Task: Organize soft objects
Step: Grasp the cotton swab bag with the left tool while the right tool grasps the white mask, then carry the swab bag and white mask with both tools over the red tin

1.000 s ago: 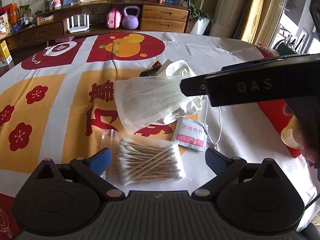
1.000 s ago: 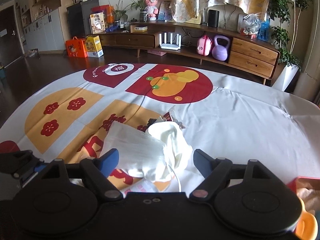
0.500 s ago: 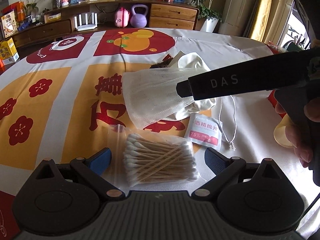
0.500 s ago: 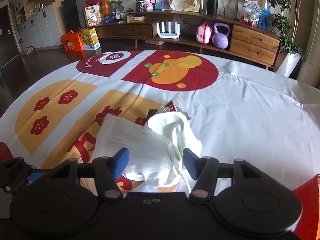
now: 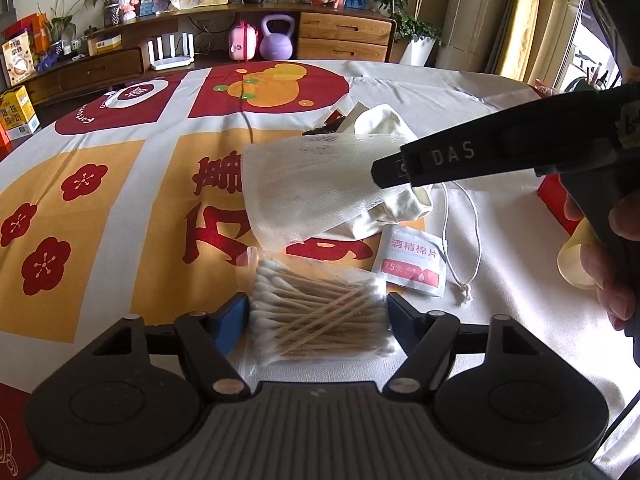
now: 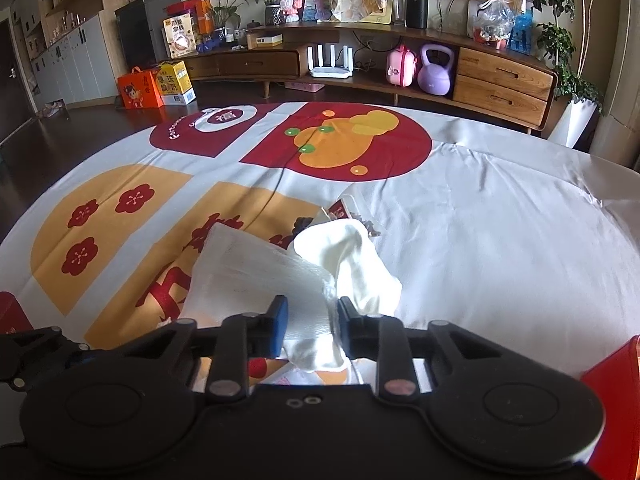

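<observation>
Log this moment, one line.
left gripper: closing around clear bag of cotton swabs | right gripper: closing on white gauze sheet over cream drawstring pouch

Soft items bunched mid-table on the tablecloth (image 5: 120, 208).

Bag of cotton swabs (image 5: 320, 316) nearest the left cam, w/ the left gripper (image 5: 318, 314) straddling it, jaws closing. Gauze (image 5: 312, 188) just behind the swabs, lying over the drawstring pouch (image 5: 400, 208); pouch sticks out behind & to the right. Alcohol pad sachet (image 5: 412, 266) right of the swabs, touching the pouch's near edge; pouch cord (image 5: 464, 264) loops right of the sachet. Right gripper (image 6: 310, 326) closing w/ gauze edge & pouch btwn jaws. Sideboard (image 6: 400, 76) well behind the table.
</observation>
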Available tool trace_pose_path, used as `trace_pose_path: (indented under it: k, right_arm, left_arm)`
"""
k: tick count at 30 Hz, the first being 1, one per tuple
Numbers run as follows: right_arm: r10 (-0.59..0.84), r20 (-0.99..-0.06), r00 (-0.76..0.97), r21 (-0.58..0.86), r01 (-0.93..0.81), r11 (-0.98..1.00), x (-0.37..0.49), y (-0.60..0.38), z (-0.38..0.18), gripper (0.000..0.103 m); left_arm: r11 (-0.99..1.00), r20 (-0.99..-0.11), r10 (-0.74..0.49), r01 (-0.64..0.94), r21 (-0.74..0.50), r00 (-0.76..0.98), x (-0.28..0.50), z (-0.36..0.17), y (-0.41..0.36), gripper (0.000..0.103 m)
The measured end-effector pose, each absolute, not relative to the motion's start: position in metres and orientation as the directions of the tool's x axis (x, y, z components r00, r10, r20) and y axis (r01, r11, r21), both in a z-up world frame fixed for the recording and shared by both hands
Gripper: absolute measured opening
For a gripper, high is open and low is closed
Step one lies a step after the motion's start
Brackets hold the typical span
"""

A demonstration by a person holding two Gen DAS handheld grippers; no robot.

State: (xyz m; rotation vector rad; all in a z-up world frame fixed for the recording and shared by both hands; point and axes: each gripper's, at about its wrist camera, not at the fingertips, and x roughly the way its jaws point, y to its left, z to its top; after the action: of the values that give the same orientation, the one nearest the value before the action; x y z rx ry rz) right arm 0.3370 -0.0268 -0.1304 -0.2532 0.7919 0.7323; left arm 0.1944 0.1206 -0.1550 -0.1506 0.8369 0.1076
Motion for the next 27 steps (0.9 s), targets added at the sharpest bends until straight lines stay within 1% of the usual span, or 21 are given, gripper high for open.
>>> trace_pose_path:
  k: [5, 9, 15, 27]
  right_arm:
    - [0.526, -0.702, 0.48, 0.083, -0.679, 0.73, 0.332, -0.035, -0.124, 0.014]
    - [0.549, -0.68, 0.486, 0.102, -0.679, 0.727, 0.324, -0.042, -0.116, 0.01]
    - [0.575, -0.655, 0.491, 0.122, -0.682, 0.721, 0.311, -0.053, -0.102, 0.008]
    - [0.603, -0.594, 0.532, 0.158, -0.658, 0.736, 0.284, -0.098, -0.063, 0.006]
  left_arm:
    - [0.984, -0.743, 0.029, -0.15, -0.096, 0.668, 0.193, -0.155, 0.122, 0.071]
    - [0.982, -0.742, 0.027, -0.156, -0.105, 0.67, 0.19, -0.154, 0.124, 0.071]
    - [0.979, -0.736, 0.032, -0.171, -0.114, 0.676, 0.185, -0.146, 0.125, 0.071]
    - [0.98, -0.707, 0.035, -0.164, -0.116, 0.706, 0.168, -0.109, 0.113, 0.071]
